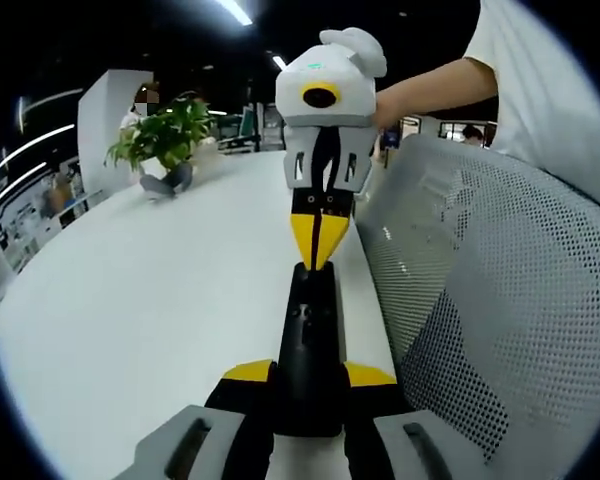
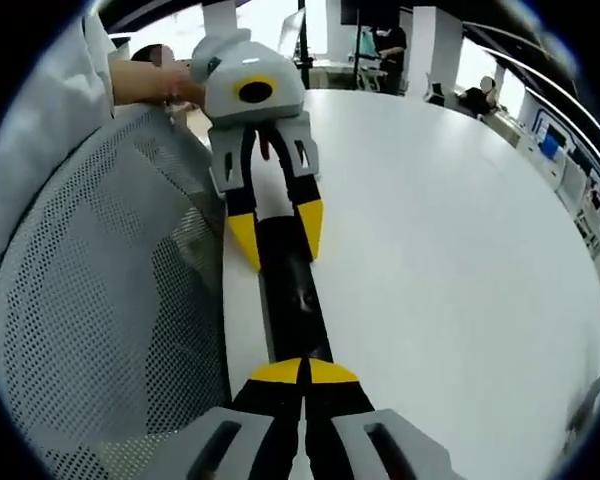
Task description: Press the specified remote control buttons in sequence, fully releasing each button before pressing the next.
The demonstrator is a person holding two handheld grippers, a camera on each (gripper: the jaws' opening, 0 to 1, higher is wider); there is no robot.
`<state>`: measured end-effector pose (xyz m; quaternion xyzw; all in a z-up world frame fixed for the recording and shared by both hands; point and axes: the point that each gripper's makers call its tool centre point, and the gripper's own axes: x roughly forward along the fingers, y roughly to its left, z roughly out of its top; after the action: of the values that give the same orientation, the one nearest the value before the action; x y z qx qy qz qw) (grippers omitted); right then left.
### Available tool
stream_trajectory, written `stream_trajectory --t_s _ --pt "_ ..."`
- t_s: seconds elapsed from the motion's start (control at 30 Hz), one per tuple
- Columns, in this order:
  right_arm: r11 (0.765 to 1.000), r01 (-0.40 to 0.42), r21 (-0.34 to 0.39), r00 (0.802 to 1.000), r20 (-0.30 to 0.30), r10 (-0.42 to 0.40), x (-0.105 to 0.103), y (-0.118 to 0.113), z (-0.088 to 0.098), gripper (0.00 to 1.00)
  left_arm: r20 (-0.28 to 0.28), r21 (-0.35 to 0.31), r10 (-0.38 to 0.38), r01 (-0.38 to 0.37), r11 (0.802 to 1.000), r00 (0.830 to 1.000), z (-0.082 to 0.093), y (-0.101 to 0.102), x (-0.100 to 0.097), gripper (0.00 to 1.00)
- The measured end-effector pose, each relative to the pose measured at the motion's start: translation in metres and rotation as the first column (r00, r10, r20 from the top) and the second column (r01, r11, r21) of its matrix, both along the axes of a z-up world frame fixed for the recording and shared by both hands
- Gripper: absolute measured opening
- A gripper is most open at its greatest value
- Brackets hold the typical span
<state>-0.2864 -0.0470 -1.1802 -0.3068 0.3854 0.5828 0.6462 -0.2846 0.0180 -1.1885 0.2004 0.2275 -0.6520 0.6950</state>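
Note:
A slim black remote control (image 1: 312,330) runs lengthwise along the white table's (image 1: 140,300) edge. My left gripper (image 1: 310,375) is shut on its near end, one yellow-tipped jaw on each side. My right gripper (image 1: 318,245) comes in from the far side, its yellow tips shut together and resting on the remote's far end. In the right gripper view, my right gripper (image 2: 305,372) is shut with its tips on the remote (image 2: 292,290). Beyond it, the left gripper (image 2: 277,232) clamps the remote's other end. The buttons are too dark to make out.
A grey mesh chair back (image 1: 500,290) stands close against the table edge, also seen in the right gripper view (image 2: 90,300). A potted plant (image 1: 165,140) sits at the far end of the table. A person's arm (image 1: 430,90) in a white shirt holds the right gripper.

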Motion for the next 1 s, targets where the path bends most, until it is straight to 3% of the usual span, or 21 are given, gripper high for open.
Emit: stream_trajectory --t_s 0.27,0.37,0.5,0.57,0.63,0.73,1.0 --pt "0.996 -0.012 -0.094 1.0 0.023 0.015 0.0 0.001 -0.003 0.0 -0.001 -0.007 0.008 -0.008 1.0 1.0 0.0 0.0 0.0 0.24" --pt "0.995 0.026 -0.094 0.999 0.034 -0.023 0.001 0.0 -0.003 0.0 0.002 -0.009 0.01 -0.01 1.0 1.0 0.001 0.0 0.0 0.24" --pt "0.995 0.09 0.045 0.993 0.075 -0.093 0.003 0.002 0.002 0.0 -0.001 -0.014 0.014 -0.014 1.0 1.0 0.001 0.0 0.0 0.24" --pt "0.976 0.176 0.13 0.984 -0.017 -0.175 -0.001 0.009 0.007 0.0 -0.001 -0.016 0.019 -0.019 1.0 1.0 0.001 -0.001 0.0 0.24" --pt "0.97 0.21 0.125 0.978 -0.025 -0.209 0.005 0.008 0.009 0.0 0.003 -0.008 0.018 -0.018 1.0 1.0 0.001 -0.001 0.0 0.24" --pt "0.992 0.115 0.049 0.992 0.051 -0.118 0.006 0.005 0.004 0.0 0.007 -0.003 0.016 -0.016 1.0 1.0 0.001 0.0 0.0 0.24" --pt "0.997 0.054 0.046 0.998 0.03 -0.055 -0.001 0.013 0.0 0.0 0.003 -0.003 0.019 -0.019 1.0 1.0 0.001 0.0 -0.001 0.24"
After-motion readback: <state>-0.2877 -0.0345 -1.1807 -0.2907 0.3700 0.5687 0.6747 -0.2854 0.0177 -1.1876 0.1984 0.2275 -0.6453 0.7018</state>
